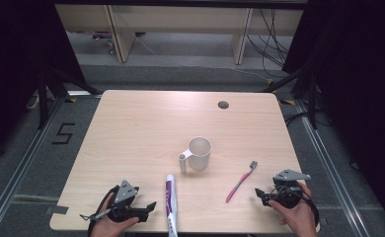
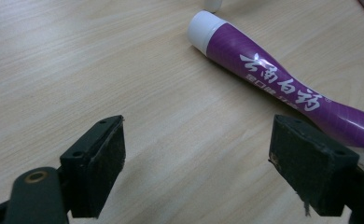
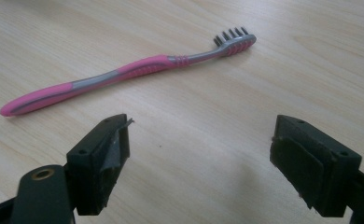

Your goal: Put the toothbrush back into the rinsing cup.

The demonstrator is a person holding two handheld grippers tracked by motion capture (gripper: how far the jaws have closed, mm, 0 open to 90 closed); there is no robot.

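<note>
A purple toothpaste tube [image 1: 170, 202] with a white cap lies near the table's front edge, cap pointing away; in the left gripper view the tube [image 2: 273, 86] runs past the right jaw. My left gripper [image 1: 150, 207] rests low at the front left, open and empty, just left of the tube. A pink and grey toothbrush [image 1: 241, 181] lies at the right; seen up close, the toothbrush [image 3: 124, 77] stretches across ahead of the jaws. My right gripper [image 1: 257, 193] sits open and empty, right of the brush. A white mug [image 1: 199, 153] stands mid-table.
The light wooden table [image 1: 131, 133] has a round cable hole [image 1: 223, 104] near its far edge. Black frame posts and cables stand on the floor around it. A number mark [image 1: 63, 133] is taped on the floor at the left.
</note>
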